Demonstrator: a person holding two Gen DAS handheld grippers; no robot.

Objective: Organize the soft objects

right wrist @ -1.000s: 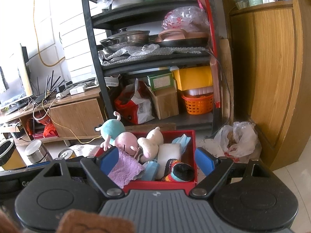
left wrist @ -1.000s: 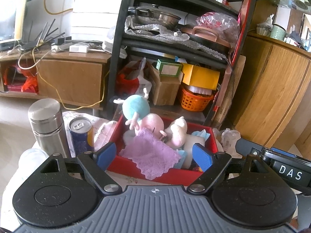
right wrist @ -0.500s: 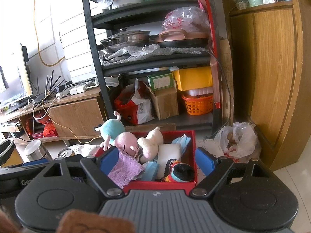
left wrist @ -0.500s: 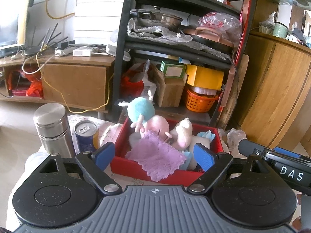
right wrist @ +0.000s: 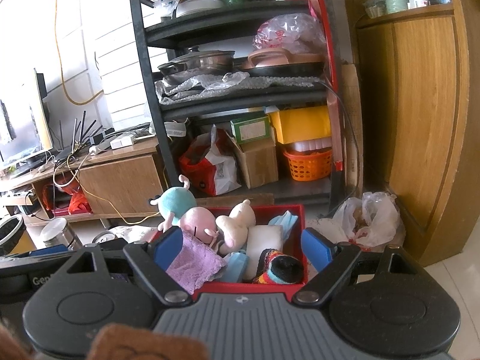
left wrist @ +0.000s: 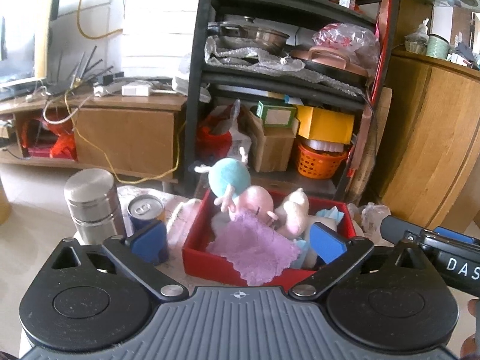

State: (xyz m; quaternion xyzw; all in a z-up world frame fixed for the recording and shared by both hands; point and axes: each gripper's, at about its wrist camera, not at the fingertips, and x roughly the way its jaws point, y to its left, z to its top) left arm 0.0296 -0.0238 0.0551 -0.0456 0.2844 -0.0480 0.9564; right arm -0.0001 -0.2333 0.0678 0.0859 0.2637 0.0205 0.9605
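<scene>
Red box (left wrist: 210,265) sits on the table just ahead of both grippers, packed with soft things: teal plush (left wrist: 229,177) at the far-left corner, pink plush (left wrist: 258,202) beside it, cream plush (left wrist: 295,214) toward the middle, and a purple cloth (left wrist: 255,247) spilling over the near wall

Left gripper (left wrist: 237,241): jaws opening, blue pads spread wide, nothing pressed between them. The cloth lies straight ahead and slightly below, in line with the gap but beyond the pads. Its loose hem hangs toward this gripper; its long run goes from the near wall back toward the pink plush

Right gripper (right wrist: 243,244): pads apart, empty. Striped sock (right wrist: 280,270) and white pad (right wrist: 267,240) lie ahead of it on the box's right side; the cloth (right wrist: 195,264) sits by its left pad

Judgement: the cloth is the 1 item not fully inside. The left gripper is squarely on it and looks nearer; a short forward-and-down reach would do. Risk: dragging the cloth out rather than tucking it

Steel flask (left wrist: 93,204) and can (left wrist: 145,213) stand left of the box, clear of that line
</scene>
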